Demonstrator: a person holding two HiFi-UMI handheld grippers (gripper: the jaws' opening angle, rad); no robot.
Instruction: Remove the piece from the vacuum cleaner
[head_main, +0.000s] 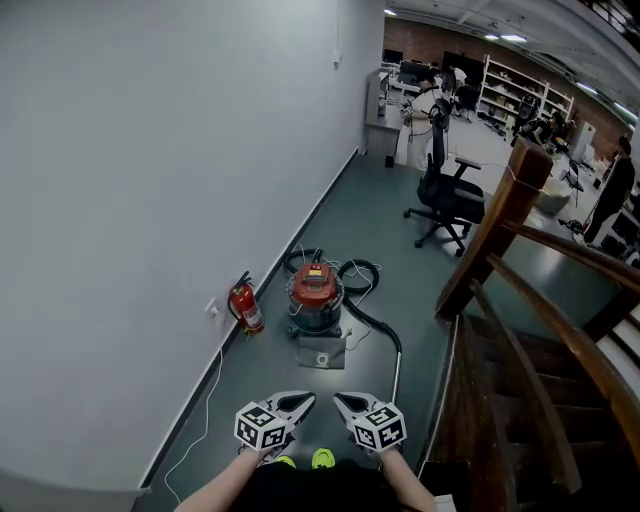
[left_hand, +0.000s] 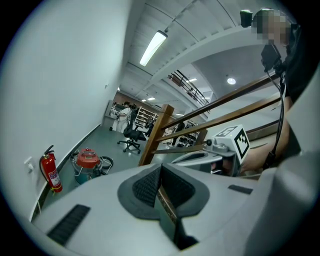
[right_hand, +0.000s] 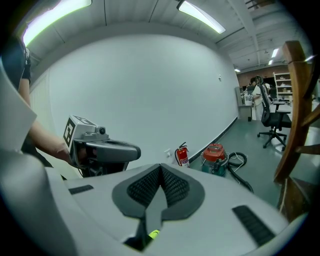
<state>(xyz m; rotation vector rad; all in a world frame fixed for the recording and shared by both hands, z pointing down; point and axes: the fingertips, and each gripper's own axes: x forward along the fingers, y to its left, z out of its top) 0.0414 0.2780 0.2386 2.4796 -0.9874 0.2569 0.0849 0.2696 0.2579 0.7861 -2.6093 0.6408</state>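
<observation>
The vacuum cleaner (head_main: 316, 294) has a red lid and a metal drum. It stands on the grey floor a few steps ahead, near the wall. Its black hose (head_main: 362, 278) loops behind it and runs into a wand (head_main: 397, 368) lying toward me. A grey flat piece (head_main: 322, 352) lies just in front of the drum. My left gripper (head_main: 303, 400) and right gripper (head_main: 343, 400) are side by side at the bottom, far short of the vacuum, both shut and empty. The vacuum cleaner (left_hand: 88, 161) is small in the left gripper view, and the vacuum cleaner (right_hand: 215, 152) is likewise distant in the right gripper view.
A red fire extinguisher (head_main: 246, 307) stands against the white wall left of the vacuum. A white cable (head_main: 205, 410) trails along the wall base. A wooden stair railing (head_main: 505, 235) rises on the right. A black office chair (head_main: 448, 197) stands further down the corridor.
</observation>
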